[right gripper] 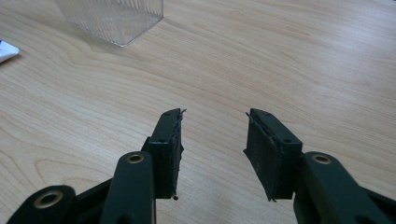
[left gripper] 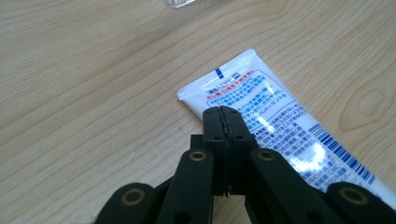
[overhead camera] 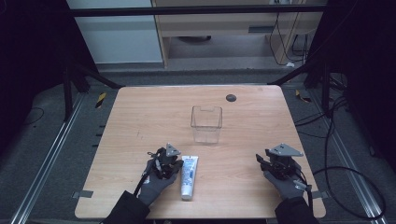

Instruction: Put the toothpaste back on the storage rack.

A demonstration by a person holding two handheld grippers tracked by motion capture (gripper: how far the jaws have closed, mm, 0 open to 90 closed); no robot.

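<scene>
Dim, soft high view with dark edges; gripper views brighter, glare on the tube

Right tool jaws apart over bare table, nothing btwn; clear container at 11 o'clock.

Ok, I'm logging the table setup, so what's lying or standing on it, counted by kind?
Toothpaste tube: 1
Clear plastic container: 1
Small dark disc near the far edge: 1
Total: 3
</scene>
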